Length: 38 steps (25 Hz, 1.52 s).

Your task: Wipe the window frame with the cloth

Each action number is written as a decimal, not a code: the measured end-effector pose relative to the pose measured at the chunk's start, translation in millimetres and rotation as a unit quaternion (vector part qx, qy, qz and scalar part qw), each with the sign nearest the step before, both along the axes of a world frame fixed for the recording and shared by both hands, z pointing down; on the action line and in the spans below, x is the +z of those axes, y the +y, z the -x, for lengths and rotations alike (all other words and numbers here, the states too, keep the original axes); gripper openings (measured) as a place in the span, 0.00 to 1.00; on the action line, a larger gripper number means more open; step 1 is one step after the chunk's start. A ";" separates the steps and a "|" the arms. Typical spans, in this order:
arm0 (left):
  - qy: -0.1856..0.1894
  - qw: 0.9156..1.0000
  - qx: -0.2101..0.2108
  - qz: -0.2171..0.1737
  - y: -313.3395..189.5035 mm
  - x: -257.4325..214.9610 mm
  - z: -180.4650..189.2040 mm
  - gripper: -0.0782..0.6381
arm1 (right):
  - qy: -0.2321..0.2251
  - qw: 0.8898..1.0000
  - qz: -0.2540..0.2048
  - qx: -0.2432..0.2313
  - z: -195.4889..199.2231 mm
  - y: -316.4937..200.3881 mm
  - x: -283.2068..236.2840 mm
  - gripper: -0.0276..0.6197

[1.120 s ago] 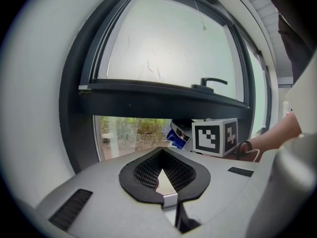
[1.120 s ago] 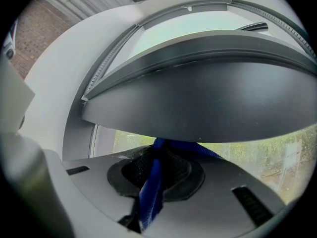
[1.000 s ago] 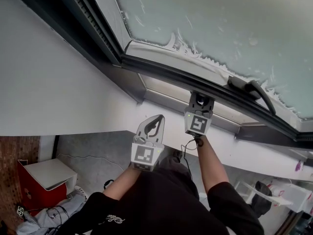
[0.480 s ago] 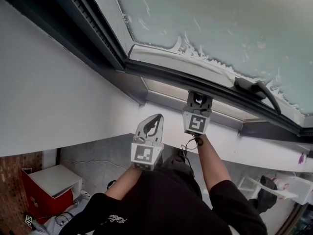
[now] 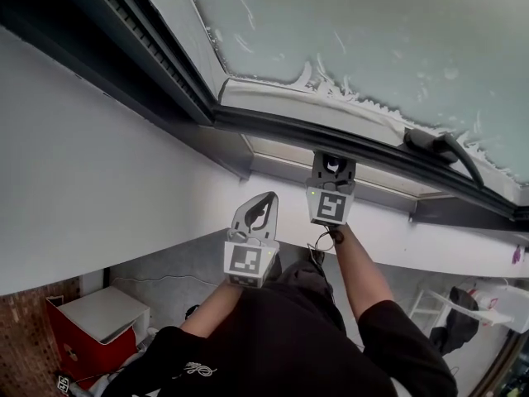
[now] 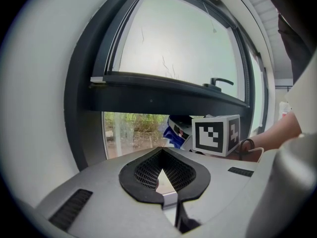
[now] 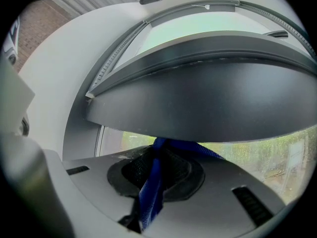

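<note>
The dark window frame [image 5: 273,126] runs across the head view, and its lower rail [image 7: 208,98] fills the right gripper view. My right gripper [image 5: 332,157] is shut on a blue cloth [image 7: 152,185] and holds it against the underside of that rail. The head view does not show the cloth. From the left gripper view, the cloth [image 6: 172,133] sticks out beside the right gripper's marker cube [image 6: 216,135]. My left gripper [image 5: 266,198] hangs lower and to the left, away from the frame. It is shut with nothing in it [image 6: 162,155].
A black window handle [image 5: 438,145] sits on the frame to the right of my right gripper. Frosted glass [image 5: 372,31] lies above the rail, a white wall [image 5: 99,172] to the left. A red cabinet [image 5: 99,317] stands on the floor below.
My right gripper has slid a little left along the rail with the cloth, away from the handle. The left gripper has hardly moved. The head view has shifted slightly.
</note>
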<state>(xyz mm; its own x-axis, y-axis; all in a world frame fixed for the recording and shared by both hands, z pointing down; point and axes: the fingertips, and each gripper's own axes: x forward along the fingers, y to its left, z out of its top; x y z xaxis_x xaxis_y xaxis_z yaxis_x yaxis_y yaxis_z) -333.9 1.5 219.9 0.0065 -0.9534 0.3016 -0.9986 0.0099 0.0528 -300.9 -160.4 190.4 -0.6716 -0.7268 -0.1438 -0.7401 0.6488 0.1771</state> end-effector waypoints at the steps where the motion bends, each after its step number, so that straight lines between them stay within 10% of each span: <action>1: 0.000 1.000 0.001 0.001 -0.4 0.4 0.9 0.12 | -0.002 1.000 0.001 -0.001 1.9 0.7 -0.1 0.10; 38: -0.011 1.000 -0.027 0.008 11.2 13.3 52.5 0.12 | -0.013 0.996 -0.015 -0.084 99.4 30.8 -2.2 0.10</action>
